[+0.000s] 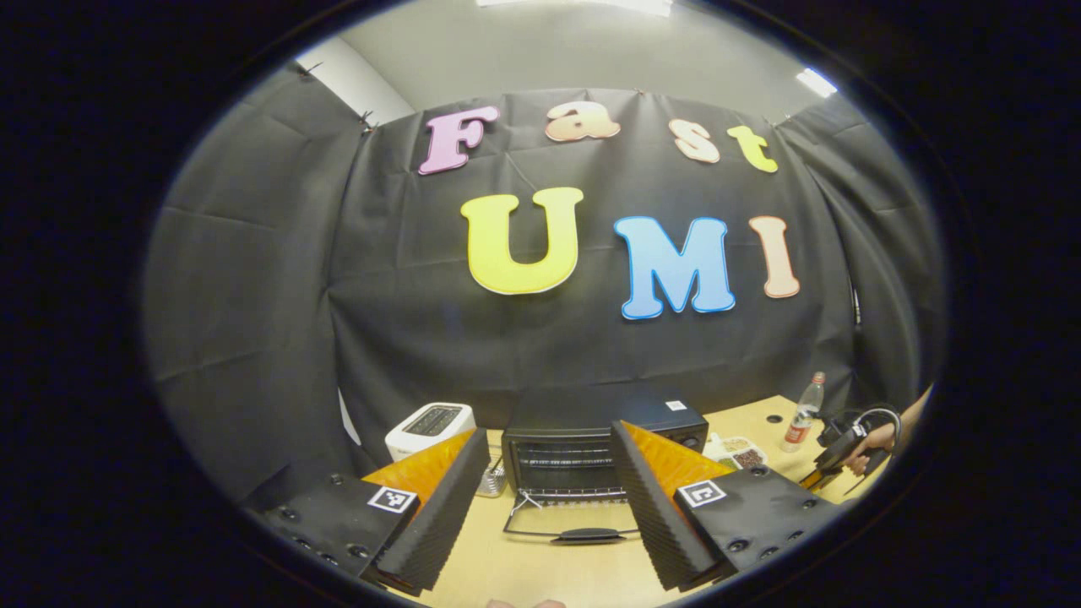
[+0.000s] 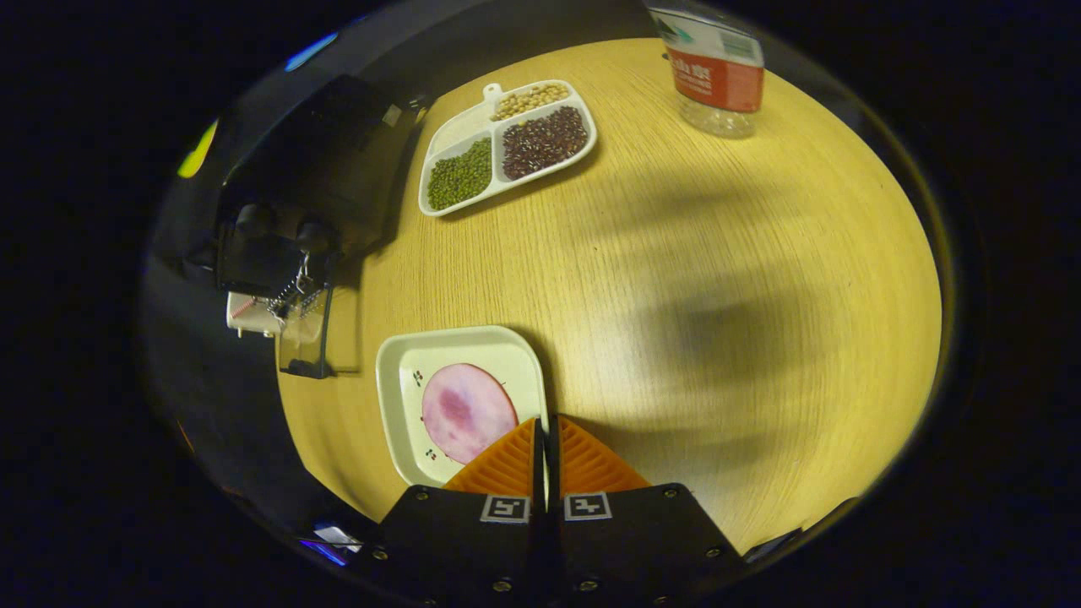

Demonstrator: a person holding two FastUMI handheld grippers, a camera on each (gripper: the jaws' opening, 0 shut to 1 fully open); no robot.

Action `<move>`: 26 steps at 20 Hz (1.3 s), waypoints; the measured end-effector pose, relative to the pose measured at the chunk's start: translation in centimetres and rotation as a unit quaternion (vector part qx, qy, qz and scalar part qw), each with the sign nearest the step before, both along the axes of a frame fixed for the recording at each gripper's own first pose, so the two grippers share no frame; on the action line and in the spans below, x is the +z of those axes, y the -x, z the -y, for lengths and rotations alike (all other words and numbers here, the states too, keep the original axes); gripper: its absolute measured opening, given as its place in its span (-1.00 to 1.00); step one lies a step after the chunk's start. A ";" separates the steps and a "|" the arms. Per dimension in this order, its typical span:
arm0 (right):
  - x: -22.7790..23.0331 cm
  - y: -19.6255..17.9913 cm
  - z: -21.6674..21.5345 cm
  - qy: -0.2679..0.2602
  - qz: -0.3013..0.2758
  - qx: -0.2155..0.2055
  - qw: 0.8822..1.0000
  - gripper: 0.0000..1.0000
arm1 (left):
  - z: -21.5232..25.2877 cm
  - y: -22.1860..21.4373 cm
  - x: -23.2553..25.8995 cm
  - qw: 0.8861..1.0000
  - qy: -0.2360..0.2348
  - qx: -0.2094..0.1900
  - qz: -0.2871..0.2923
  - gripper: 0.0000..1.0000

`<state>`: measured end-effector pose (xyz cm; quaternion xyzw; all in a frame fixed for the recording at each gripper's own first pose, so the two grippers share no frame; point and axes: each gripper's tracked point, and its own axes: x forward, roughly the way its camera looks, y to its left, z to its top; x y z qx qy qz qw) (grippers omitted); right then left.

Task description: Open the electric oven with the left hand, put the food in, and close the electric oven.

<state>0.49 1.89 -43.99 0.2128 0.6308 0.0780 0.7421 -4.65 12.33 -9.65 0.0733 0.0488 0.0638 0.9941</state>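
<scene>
The left claw (image 1: 540,498) is held wide open above the near edge of the light wooden table (image 1: 540,574), with nothing between its two fingers. Through the gap, a black electric oven (image 1: 601,435) with a glass door is seen at the back edge of the table, against the black cloth wall. Its door (image 1: 567,519) is dropped open and lies flat toward the front, with its dark handle (image 1: 589,534) nearest the claw. A white toaster (image 1: 429,429) is seen just beside the oven, toward the table's left edge. On the other side of the oven, a white tray (image 1: 736,452) with beans is seen, and past it a clear plastic bottle (image 1: 803,412) with a red label stands upright. At the far right edge, a hand (image 1: 870,443) is seen holding the other claw.

In the right gripper view, the right claw (image 2: 545,456) is closed on the rim of a square white plate (image 2: 405,380); both fingers are pressed on its edge. A round pink slice of ham (image 2: 467,412) lies flat on the plate. The plate is near the front edge of the table (image 2: 718,295). The black oven (image 2: 312,186) is seen at the left, with its glass door (image 2: 304,338) hung open just beside the plate. The white tray (image 2: 448,139) with three parts is farther off; green beans, dark red beans and pale beans are kept in separate parts. The bottle (image 2: 714,72) stands at the far edge.
</scene>
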 end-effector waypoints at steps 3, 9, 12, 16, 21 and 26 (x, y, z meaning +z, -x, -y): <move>0.3 0.6 -0.4 -0.052 0.010 -0.037 0.998 -0.99 | -0.2 0.2 0.2 1.000 0.001 0.000 -0.001 0.83; 1.2 1.2 -0.3 -0.095 0.029 -0.088 0.991 -0.99 | -0.1 -0.2 0.1 1.000 0.006 -0.007 -0.003 1.00; 2.1 1.8 -1.0 -0.134 0.031 -0.120 0.983 -0.99 | 0.2 -0.5 0.4 1.000 0.004 -0.016 -0.001 0.91; 3.1 2.6 -2.4 -0.166 0.037 -0.158 0.973 -0.99 | 0.3 -0.6 1.0 1.000 0.004 -0.024 0.007 1.00; 6.0 3.8 -6.0 -0.177 0.062 -0.163 0.969 -0.99 | 0.1 -0.7 1.6 0.999 0.019 -0.038 0.015 0.93; 9.5 3.7 -12.4 -0.203 0.073 -0.185 0.959 -0.99 | -1.2 -0.4 1.6 0.998 0.021 -0.049 0.017 1.00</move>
